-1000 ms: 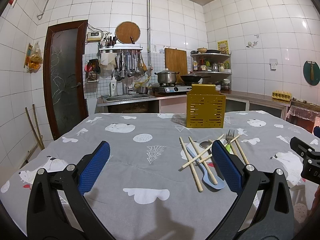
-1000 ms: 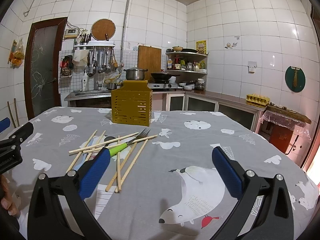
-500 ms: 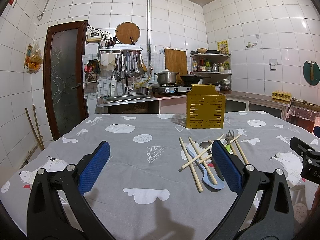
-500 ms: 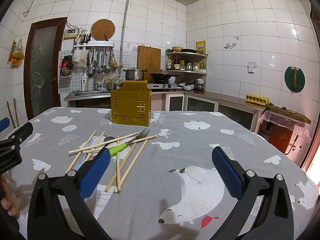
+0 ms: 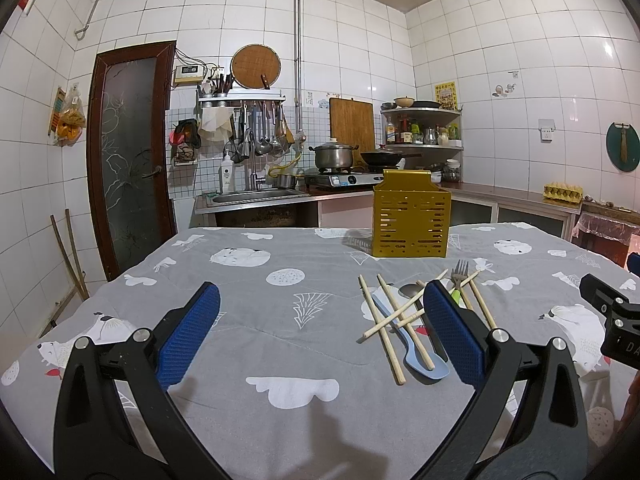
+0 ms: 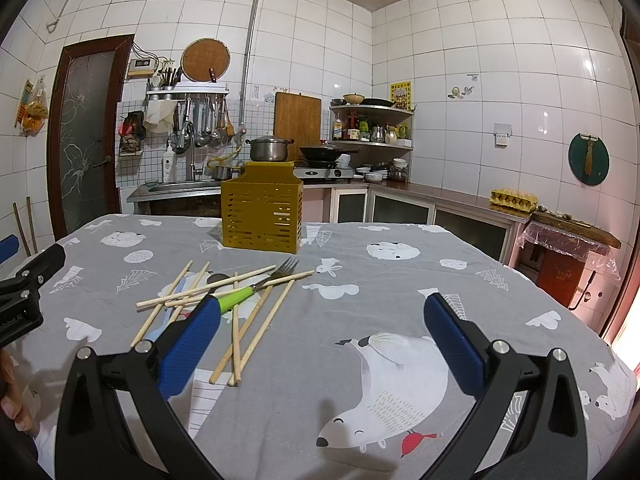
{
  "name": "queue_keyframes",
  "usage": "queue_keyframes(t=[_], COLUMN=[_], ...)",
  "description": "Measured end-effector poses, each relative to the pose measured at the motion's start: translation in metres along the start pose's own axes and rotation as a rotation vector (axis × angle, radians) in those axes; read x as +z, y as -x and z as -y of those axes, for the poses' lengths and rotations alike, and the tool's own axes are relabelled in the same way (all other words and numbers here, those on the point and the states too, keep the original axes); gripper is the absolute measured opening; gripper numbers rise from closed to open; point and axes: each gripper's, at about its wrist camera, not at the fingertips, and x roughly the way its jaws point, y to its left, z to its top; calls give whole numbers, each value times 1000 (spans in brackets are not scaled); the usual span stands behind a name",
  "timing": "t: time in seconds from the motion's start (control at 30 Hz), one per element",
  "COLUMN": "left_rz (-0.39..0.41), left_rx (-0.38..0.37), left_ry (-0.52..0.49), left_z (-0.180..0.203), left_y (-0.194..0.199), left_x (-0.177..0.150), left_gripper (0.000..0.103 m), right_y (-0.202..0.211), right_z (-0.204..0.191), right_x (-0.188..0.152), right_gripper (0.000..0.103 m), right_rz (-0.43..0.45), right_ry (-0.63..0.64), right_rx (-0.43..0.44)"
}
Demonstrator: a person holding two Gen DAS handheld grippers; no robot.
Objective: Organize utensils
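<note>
I hold my left gripper (image 5: pixel 320 320) and right gripper (image 6: pixel 320 326) wide and empty above the bench, since the loose wooden chopsticks (image 6: pixel 256 320) lie crossed before the perforated yellow metal holder (image 6: pixel 260 216).

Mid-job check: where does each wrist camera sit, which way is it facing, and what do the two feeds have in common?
Left wrist: low over the table, facing the kitchen wall; open left gripper frames bare cloth, right gripper's tip at right edge.
Right wrist: same heading, further right; open right gripper, left gripper's tip and a hand at left edge.
Shared: yellow holder, chopsticks, fork, stove.
</note>
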Motion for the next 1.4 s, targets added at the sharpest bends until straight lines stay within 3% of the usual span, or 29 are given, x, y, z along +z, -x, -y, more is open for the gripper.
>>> queue_keyframes(t=[0.7,1.2,1.4], left_rz=[-2,-57,-120], left_rx=[-27,-29,-35], left_ry=[16,17,15], left_z=[-4,-4,-3], left_y=[-1,-12,-22], left_x=[7,-1,-4], left_gripper=[98,98,98], right_y=[2,-3,-8], right_z=[5,1,-2], right_x=[1,-1,-1], right_gripper=[99,99,99], right_rz=[29,-11,-40], right_ry=[0,-2,8], right_rx=[-1,5,9])
